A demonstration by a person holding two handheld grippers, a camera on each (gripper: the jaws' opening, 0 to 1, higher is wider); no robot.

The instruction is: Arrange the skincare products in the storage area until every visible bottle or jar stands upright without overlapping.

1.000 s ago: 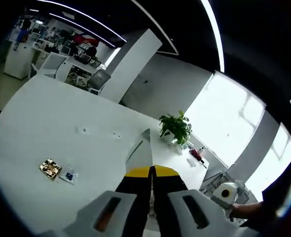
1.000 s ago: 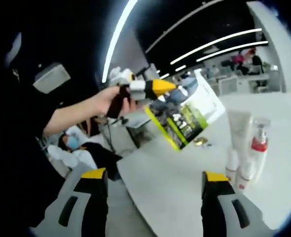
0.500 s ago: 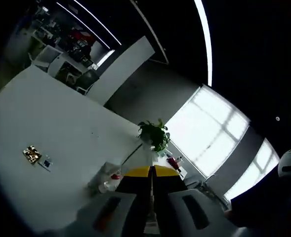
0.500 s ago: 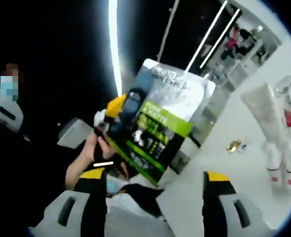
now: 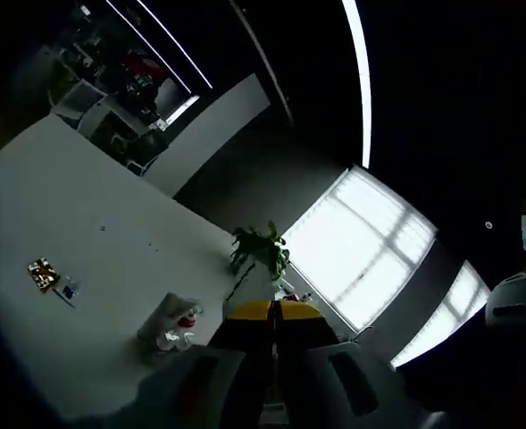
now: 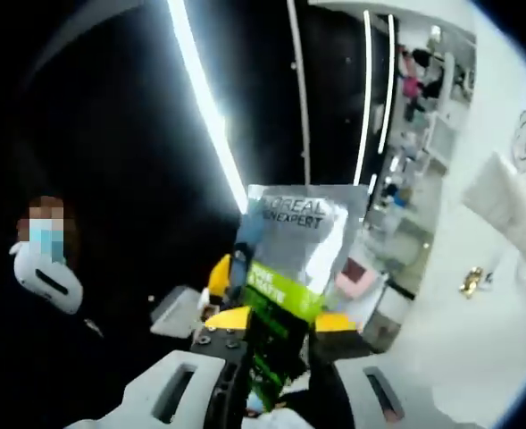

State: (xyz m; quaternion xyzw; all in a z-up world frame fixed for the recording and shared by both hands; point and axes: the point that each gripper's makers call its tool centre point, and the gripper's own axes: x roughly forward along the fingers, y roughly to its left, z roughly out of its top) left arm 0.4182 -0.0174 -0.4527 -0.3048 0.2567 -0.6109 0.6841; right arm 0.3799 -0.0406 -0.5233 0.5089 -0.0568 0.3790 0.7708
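Note:
A grey and green skincare box, printed MEN EXPERT, hangs in the air, upright in the right gripper view. My right gripper is shut on its lower edge, a yellow jaw tip on each side. My left gripper grips the same box from the left behind it. In the left gripper view the box shows edge-on as a thin white strip rising from my shut left gripper. A white tube and small bottles with a red cap stand grouped on the white table.
A small gold packet and a blue one lie on the table left of the bottles. A potted plant stands at the table's far end by the bright windows. A person in a white headset is at the left.
My right gripper's jaws have closed in from wide apart onto the box's lower edge. The box has turned more upright. Both views have tilted further up toward the ceiling.

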